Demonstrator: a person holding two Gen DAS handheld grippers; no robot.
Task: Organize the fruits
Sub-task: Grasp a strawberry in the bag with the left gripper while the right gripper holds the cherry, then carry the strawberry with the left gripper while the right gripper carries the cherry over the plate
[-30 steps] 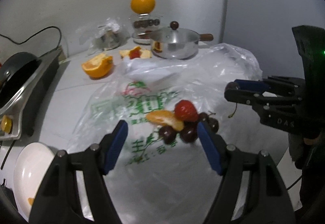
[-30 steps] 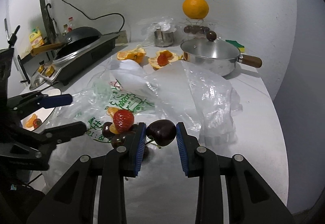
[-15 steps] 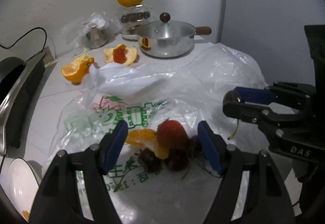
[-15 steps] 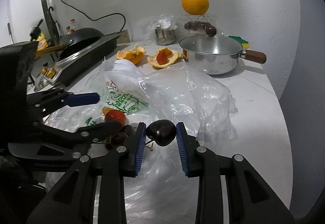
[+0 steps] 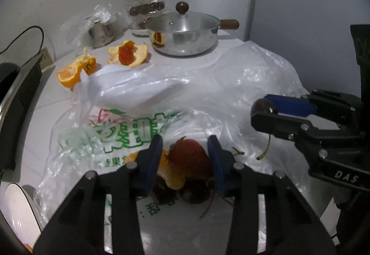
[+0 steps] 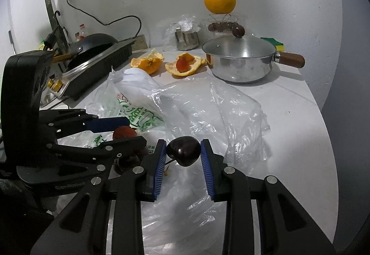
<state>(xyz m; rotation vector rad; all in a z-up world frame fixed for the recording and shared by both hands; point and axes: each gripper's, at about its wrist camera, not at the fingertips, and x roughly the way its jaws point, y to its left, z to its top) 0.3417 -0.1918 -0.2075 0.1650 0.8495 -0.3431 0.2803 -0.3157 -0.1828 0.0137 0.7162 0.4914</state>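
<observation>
1. The left gripper (image 5: 185, 158) points down at a small heap of fruit; its jaws are closing, and a strawberry (image 5: 190, 158) sits between the two blue pads. Whether the pads already press on it cannot be told.
2. Directly under and beside the strawberry lie an orange segment (image 5: 172, 177) and several dark cherries (image 5: 193, 192) with loose stems, all resting on a printed plastic bag (image 5: 129, 127).
3. The right gripper (image 6: 183, 154) holds a dark cherry (image 6: 183, 153) clamped between its blue pads, jaws narrowly parted around it, above the bag and just to the right of the heap.
4. In the left wrist view that same cherry shows at the tip of the right gripper, its stem hanging below.
5. The crumpled clear bag spreads over most of the white counter (image 6: 296, 130).
6. Beyond it lie a torn orange half (image 6: 146, 63) and an opened orange peel (image 6: 185, 66) with a red strawberry piece resting on it.
7. Behind those stands a lidded steel pan (image 6: 242, 63) with a wooden handle.
8. At the back wall a whole orange (image 6: 219, 0) sits on top of a glass jar (image 5: 145, 10).
9. A white plate (image 5: 18, 208) lies at the lower left of the left wrist view, and a dark stove (image 6: 97, 63) with a pan stands to the left.
</observation>
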